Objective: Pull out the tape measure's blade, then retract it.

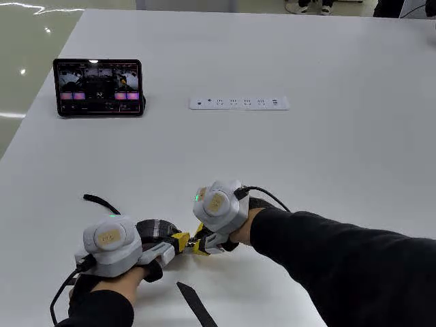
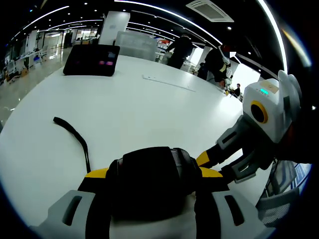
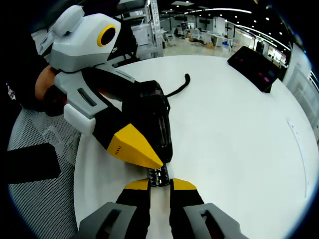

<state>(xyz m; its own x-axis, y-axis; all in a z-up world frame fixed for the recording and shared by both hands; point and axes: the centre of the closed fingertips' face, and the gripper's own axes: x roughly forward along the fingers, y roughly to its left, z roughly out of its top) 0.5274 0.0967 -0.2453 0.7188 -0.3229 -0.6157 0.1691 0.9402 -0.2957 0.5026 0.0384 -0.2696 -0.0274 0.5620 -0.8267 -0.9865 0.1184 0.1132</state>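
Close to me, my left gripper [image 2: 152, 172] clamps the rigid tape measure [image 2: 149, 196]; my right gripper [image 3: 159, 185] pinches its thin, probably springy blade hook [image 3: 158, 174].

Matt plastic tape measure [image 3: 154, 114] (rubbery-looking casing) on smooth, faintly glossy table [image 1: 306, 157].

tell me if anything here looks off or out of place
Nothing stands out. The left hand-held gripper holds the tape measure on the table, the right hand-held gripper pinches its blade tip, and the tablet and power strip sit tidily beyond.
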